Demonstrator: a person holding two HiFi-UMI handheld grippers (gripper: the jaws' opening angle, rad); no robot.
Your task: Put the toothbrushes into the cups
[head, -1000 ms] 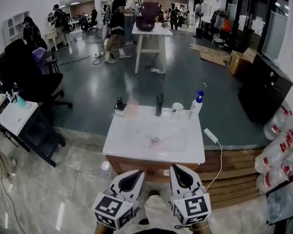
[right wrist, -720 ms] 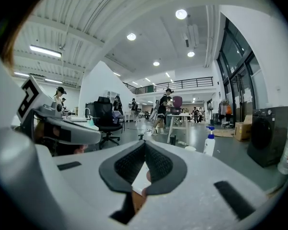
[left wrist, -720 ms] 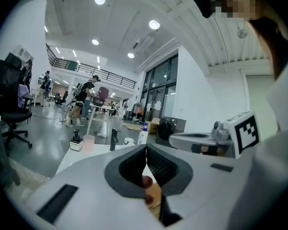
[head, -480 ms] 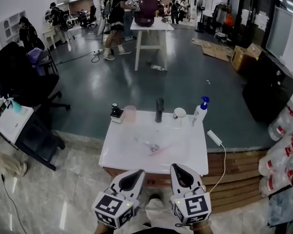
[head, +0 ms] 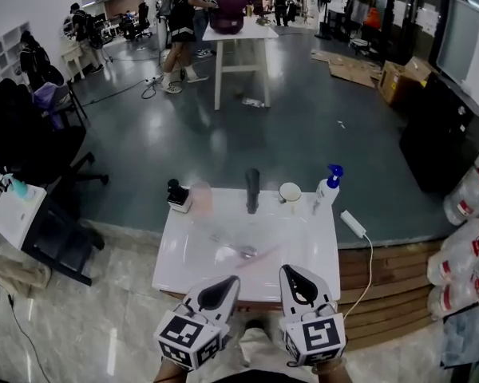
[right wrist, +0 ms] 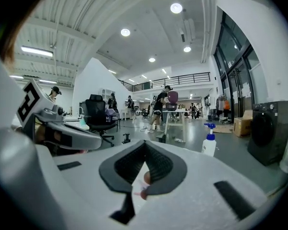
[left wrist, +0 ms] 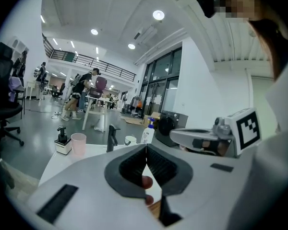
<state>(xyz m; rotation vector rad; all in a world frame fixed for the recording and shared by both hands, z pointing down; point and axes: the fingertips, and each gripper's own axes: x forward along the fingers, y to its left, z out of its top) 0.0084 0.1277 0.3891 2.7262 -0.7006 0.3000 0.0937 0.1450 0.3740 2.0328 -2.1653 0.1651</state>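
1. While both hands sit low at the near edge of the white desk [head: 172,271], neither pair of tongs has hold of anything. The left tongs [head: 228,281] are squeezed right together, pads meeting in a thin line with nothing between them
2. Same deal with the right tongs [head: 288,270]: closed at the tips and empty. Both pairs point out across the desk, side by side and a little apart
3. The toothbrushes are lying down in the sink basin [head: 199,250] sunk into the desk, not in any cup. There's a pinkish toothbrush [head: 260,259] nearest the tongs and a thin pale toothbrush [head: 226,242] just beyond it, to the left. Both are pretty blurry, so I can't make out the bristle ends
4. The cups stand upright along the far edge: a pink cup [head: 201,196] left of the black faucet [head: 253,190], and a white cup [head: 290,192] right of it
5. A black soap dispenser [head: 176,195] is just beside the pink cup on its left, and a blue-topped pump bottle [head: 326,187] stands near the white cup at the far right corner
6. A white power strip [head: 354,223] sits off the desk's right edge with its cable trailing down
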